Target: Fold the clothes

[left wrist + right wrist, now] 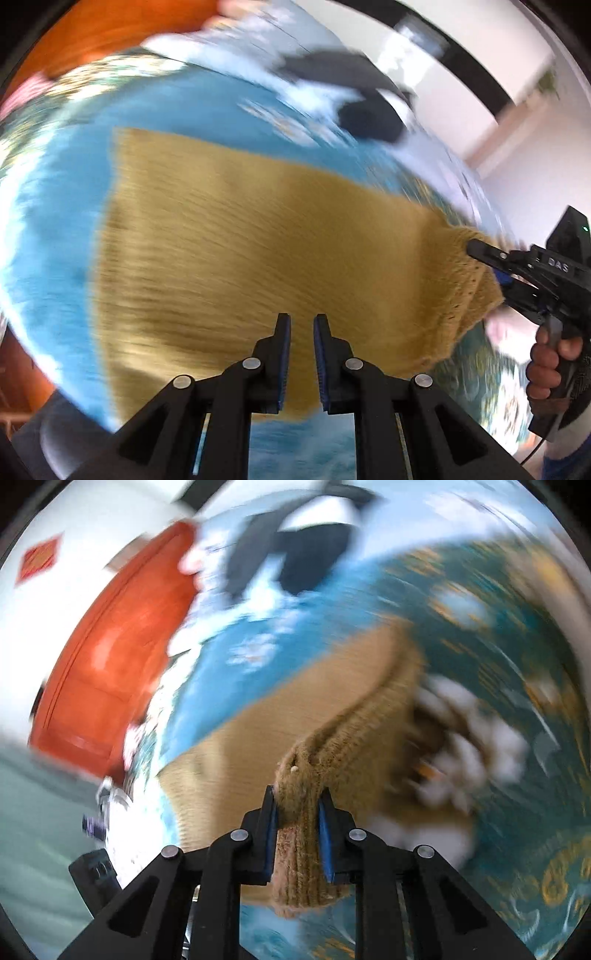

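The tan knit sweater (236, 240) lies spread on the blue floral bed (66, 206) ahead of both grippers. The right gripper (297, 801) pinches its bunched ribbed edge; the left gripper (302, 325), slightly parted, holds nothing. A fold looks underway; next, carry that edge across.

The sweater (229, 236) is a tan knit — ribbed, fuzzy, matt, with an openwork edge where the right gripper (476, 254) pinches it. The bedspread (62, 206) under it is printed cloth, blue and teal with a faint sheen. Both the left gripper (302, 332) and the right one look like matt black plastic with blue ridged pads (325, 834) and bright metal pivot pins. The headboard (110, 657) is glossy reddish wood — smooth and reflective.
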{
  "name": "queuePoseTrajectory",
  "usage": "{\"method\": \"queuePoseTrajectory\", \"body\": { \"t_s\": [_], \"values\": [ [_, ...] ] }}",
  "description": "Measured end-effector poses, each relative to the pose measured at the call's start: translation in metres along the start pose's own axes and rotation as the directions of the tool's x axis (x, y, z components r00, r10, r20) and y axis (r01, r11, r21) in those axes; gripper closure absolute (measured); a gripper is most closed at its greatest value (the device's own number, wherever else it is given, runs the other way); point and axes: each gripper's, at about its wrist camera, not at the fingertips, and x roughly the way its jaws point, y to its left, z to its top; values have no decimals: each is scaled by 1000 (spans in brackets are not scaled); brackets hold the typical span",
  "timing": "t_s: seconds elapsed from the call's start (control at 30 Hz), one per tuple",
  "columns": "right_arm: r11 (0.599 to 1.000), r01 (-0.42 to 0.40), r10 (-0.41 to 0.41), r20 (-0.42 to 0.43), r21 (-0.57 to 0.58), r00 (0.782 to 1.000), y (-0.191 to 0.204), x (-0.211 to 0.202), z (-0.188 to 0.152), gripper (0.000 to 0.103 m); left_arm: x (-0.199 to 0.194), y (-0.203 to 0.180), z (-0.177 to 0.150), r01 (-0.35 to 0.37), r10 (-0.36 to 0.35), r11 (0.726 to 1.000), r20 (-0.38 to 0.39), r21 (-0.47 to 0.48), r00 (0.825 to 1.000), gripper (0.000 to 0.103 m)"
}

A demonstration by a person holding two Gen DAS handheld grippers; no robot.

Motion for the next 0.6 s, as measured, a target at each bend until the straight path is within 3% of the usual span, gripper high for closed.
{"method": "queuePoseTrajectory", "body": {
  "t_s": [0.1,0.27,0.37,0.47,0.6],
  "values": [
    [988,-49,45,-32,-144,998,63,30,8,83,-30,42,5,-31,40,993,79,-111,996,88],
    [910,-156,112,-135,-385,985,161,76,-14,83,-62,102,-6,-52,92,965,147,-258,985,88],
    [873,-205,120,-212,-443,970,185,98,-37,83,-65,125,-12,-56,108,945,147,-322,983,88],
    [843,-221,78,-295,-491,952,202,126,-64,83,-69,138,-17,-60,119,931,142,-360,983,88],
    [837,-234,29,-387,-495,922,206,158,-90,82,-68,149,-20,-56,119,916,136,-397,983,88]
  ]
}}
